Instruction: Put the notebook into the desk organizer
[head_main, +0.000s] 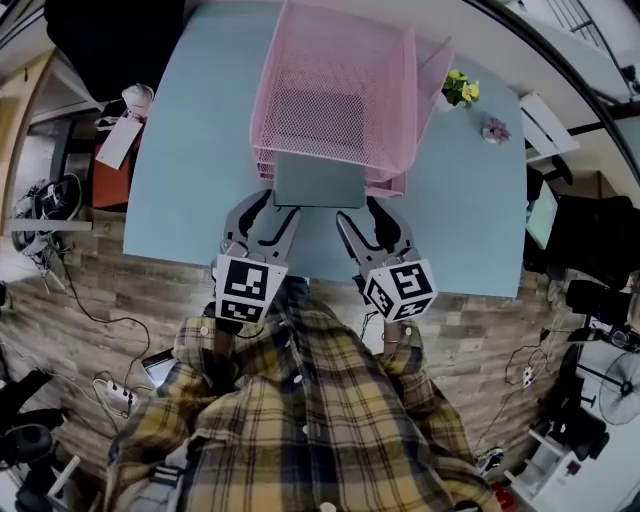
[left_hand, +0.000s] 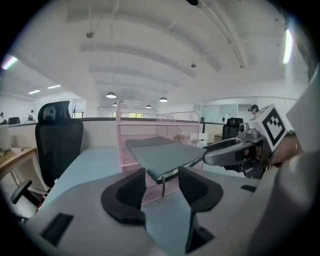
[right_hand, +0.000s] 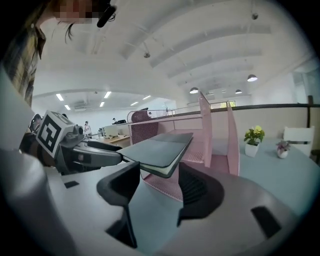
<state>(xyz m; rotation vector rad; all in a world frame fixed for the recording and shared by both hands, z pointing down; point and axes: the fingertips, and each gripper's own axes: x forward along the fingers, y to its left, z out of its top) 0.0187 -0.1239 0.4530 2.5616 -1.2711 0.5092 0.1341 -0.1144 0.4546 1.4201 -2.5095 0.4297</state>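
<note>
The notebook (head_main: 318, 180) lies flat on a tier of the pink organizer (head_main: 408, 95), far end inside, near end jutting past the front edge over the tabletop (head_main: 190, 150); the tier bears its weight, so no grip seems needed; the left gripper (head_main: 280, 205) and right gripper (head_main: 356, 208) sit at its near corners, both released, pads not pressing; probably placed there to nudge it fully in.
</note>
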